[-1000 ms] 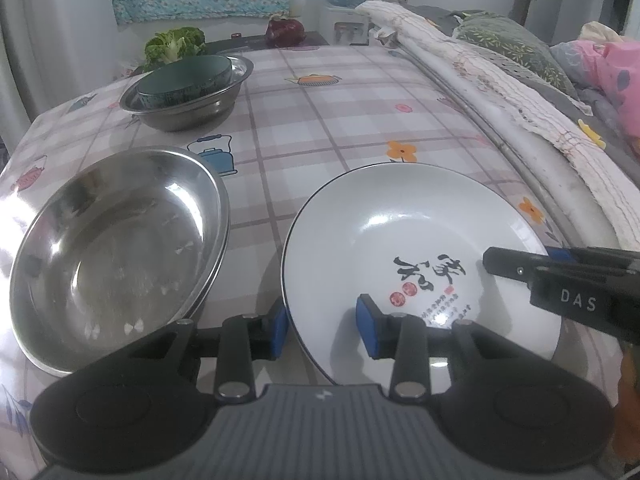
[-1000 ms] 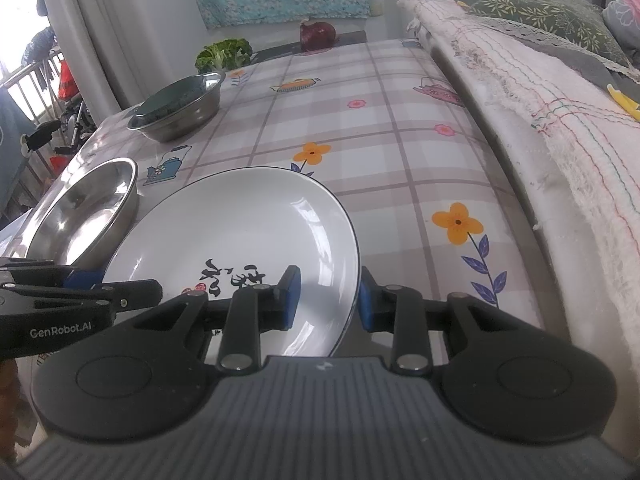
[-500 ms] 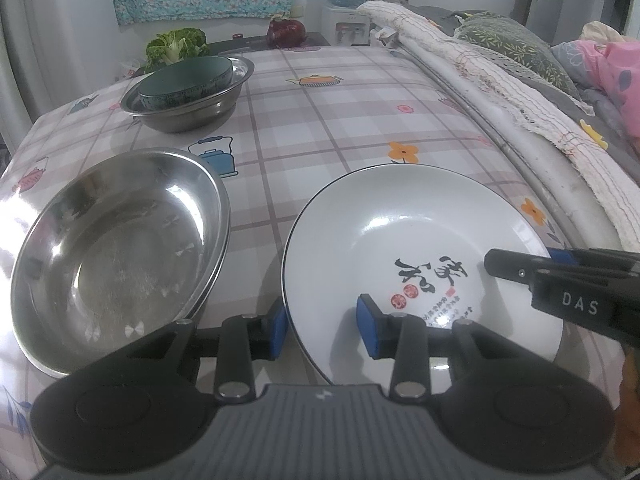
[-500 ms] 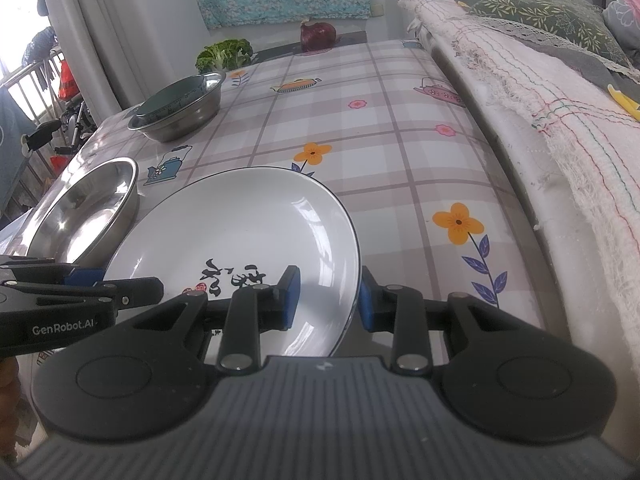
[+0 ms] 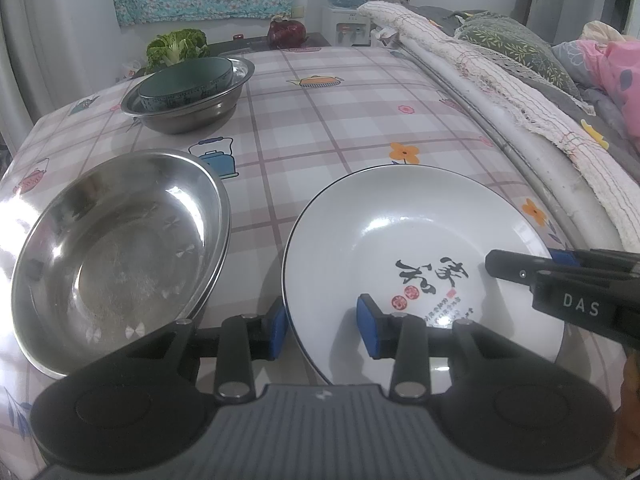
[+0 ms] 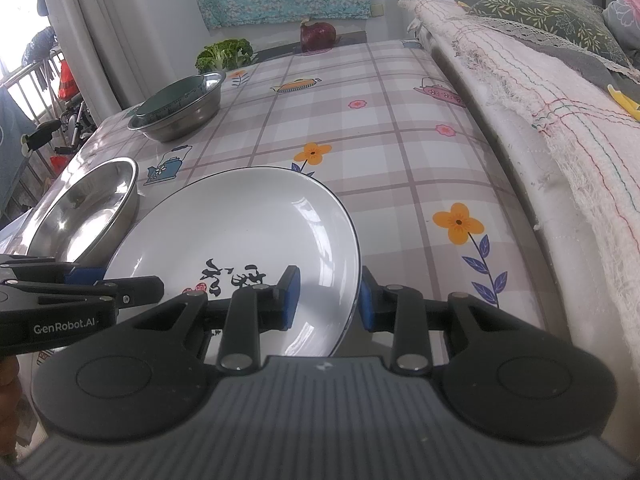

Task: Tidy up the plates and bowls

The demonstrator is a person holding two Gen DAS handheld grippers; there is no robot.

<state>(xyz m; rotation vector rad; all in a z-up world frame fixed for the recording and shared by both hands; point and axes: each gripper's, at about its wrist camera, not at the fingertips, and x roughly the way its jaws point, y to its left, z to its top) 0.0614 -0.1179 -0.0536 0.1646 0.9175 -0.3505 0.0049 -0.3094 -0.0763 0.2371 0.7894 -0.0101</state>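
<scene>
A white plate (image 5: 400,232) with a thin dark rim and black calligraphy lies at the near right of the checked tablecloth (image 5: 340,120). My left gripper (image 5: 322,328) is shut on its near-left rim, one blue pad outside and one inside. My right gripper (image 6: 330,300) is shut on the plate (image 6: 248,232) at its near-right rim in the same way. To the left lie shallow steel dishes (image 5: 120,248), stacked. Farther back a steel bowl (image 5: 188,116) holds a dark green bowl (image 5: 188,76). I cannot tell whether the plate rests on the cloth.
A leafy green vegetable (image 5: 176,46) and a dark red cabbage (image 5: 287,32) sit at the table's far end. A bed with a folded blanket (image 5: 500,92) and pillows runs along the right side. A window railing (image 6: 28,92) is beyond the left table edge.
</scene>
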